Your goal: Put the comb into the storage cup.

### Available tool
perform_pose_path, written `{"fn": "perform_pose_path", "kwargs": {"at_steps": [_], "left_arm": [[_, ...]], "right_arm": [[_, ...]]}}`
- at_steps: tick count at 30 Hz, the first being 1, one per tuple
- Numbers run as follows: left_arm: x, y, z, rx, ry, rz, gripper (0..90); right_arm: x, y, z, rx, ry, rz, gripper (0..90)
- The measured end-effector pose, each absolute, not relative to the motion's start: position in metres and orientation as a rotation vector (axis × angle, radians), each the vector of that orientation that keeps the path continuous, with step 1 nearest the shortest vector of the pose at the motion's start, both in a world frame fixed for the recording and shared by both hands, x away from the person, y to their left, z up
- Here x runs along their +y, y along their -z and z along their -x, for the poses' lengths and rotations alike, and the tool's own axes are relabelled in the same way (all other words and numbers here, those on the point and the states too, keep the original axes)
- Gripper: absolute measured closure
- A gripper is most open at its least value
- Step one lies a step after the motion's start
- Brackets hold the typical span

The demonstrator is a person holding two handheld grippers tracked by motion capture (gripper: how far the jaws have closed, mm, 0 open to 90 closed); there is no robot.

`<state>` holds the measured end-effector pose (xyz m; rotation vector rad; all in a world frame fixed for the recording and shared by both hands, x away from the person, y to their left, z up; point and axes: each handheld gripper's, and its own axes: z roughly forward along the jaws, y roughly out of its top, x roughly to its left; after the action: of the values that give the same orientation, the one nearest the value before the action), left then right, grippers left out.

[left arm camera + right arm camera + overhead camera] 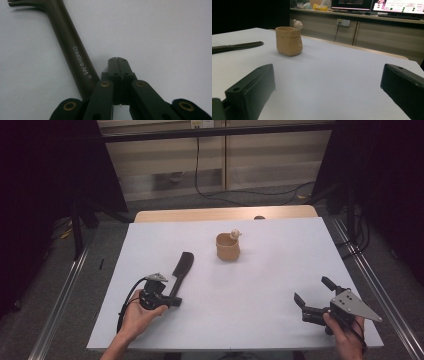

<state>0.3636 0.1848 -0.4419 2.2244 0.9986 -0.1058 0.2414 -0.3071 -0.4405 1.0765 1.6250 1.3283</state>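
early stage: the comb [181, 270] lies flat on the white table [260, 320], not yet lifted, just beside the left gripper [119, 60] whose jaws are pressed together empty, while the right gripper [312, 296] waits wide open, well apart from the tan cup [228, 247].

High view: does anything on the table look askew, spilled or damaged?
Nothing stands out. The comb lies flat beside the shut left hand-held gripper, not in its jaws, and the tan pot stands upright, nothing spilled.
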Motion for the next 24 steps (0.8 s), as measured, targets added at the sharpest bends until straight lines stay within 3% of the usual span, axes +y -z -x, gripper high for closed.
{"fn": "perform_pose_path", "kwargs": {"at_steps": [24], "left_arm": [[0.196,0.442,-0.364,1.028,0.066,-2.202,90.0]], "right_arm": [[-0.307,0.441,-0.242,1.627,-1.327,-1.075,0.0]]}}
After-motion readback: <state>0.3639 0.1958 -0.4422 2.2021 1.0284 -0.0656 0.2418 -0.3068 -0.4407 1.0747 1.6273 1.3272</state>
